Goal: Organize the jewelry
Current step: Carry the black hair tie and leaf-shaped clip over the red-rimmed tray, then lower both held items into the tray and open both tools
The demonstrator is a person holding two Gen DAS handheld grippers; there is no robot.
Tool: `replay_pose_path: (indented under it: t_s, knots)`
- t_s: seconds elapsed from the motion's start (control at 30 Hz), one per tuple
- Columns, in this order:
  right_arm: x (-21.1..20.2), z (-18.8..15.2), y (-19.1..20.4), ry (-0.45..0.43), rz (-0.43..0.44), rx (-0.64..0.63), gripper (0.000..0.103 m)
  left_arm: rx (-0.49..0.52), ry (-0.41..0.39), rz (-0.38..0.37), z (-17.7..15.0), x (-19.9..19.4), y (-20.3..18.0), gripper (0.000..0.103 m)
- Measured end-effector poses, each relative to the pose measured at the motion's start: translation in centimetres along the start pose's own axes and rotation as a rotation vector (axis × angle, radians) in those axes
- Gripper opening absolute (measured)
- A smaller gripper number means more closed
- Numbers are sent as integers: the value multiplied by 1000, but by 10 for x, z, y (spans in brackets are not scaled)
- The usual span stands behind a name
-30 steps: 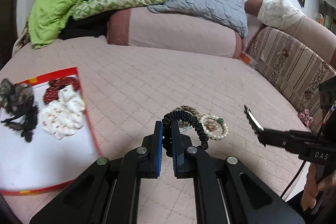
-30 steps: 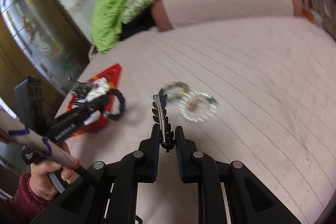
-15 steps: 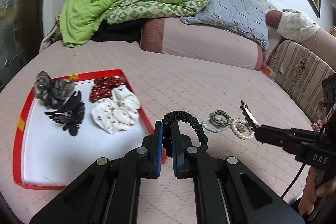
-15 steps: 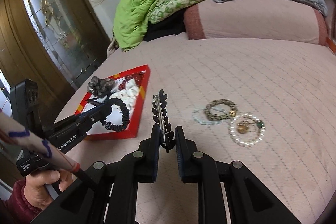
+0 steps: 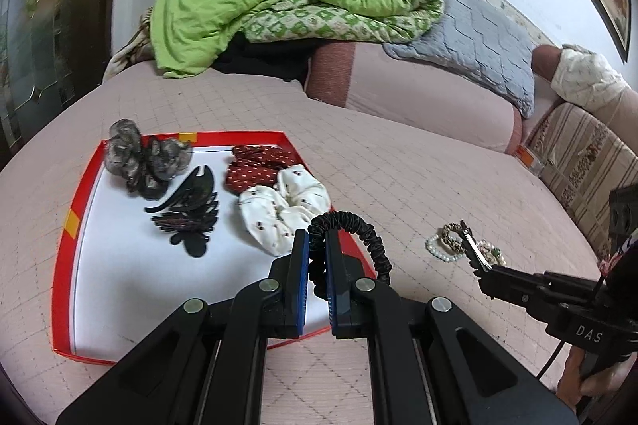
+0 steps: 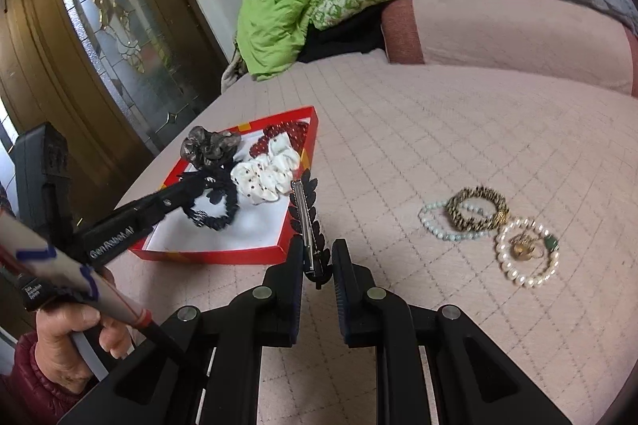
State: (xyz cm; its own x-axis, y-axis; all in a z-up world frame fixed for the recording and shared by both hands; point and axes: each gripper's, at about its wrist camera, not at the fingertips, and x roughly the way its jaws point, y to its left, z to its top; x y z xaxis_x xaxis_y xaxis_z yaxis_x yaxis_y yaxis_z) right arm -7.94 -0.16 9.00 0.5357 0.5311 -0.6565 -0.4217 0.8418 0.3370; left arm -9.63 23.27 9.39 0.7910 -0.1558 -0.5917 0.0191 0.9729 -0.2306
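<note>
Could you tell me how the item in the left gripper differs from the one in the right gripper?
The left gripper is shut on a black scrunchie, a soft ruffled loop; the right gripper is shut on a leaf-shaped hair clip, a stiff straight piece with a metal bar. The scrunchie arches sideways out of its jaws; the clip sticks straight forward. Both are black, lifted, and near the red tray.

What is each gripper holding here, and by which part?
Left gripper: black scrunchie, pinched at one side of its loop. Right gripper: black leaf hair clip, held by its near end.
</note>
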Motion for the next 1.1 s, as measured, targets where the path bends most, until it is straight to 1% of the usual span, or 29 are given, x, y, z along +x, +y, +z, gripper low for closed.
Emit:
replay_pose_path:
  t_s: [0.1, 0.23, 0.3, 0.43, 0.5, 0.6, 0.7, 0.8, 0.93, 1.1]
  knots:
    - [-1, -2, 4, -19, 14, 19, 16, -29, -18, 1, 3, -7, 12, 8]
    - [4, -10, 16, 8, 48, 61, 16, -81, -50, 19, 9, -21, 36, 8]
    - [6, -10, 30, 19, 45, 39, 16, -106, -55, 35, 10, -26, 51, 8]
    - [11, 1, 59, 31, 77, 3, 16, -172, -59, 83, 14, -34, 88, 8]
    - [18, 7, 72, 43, 79, -14, 16, -193, -57, 119, 15, -35, 102, 8]
    - [34, 14, 85, 73, 93, -16, 16, -238, -40, 138, 16, -31, 124, 8]
    - [52, 19, 98, 107, 99, -11, 16, -253, -16, 166, 17, -24, 139, 8]
    - [70, 22, 111, 139, 98, -14, 16, -256, 8, 183, 16, -16, 146, 8]
    - [87, 27, 123, 154, 92, -21, 16, -262, 39, 193, 15, -6, 153, 8]
    - [111, 29, 127, 194, 51, -15, 16, -288, 55, 205, 19, 4, 161, 8]
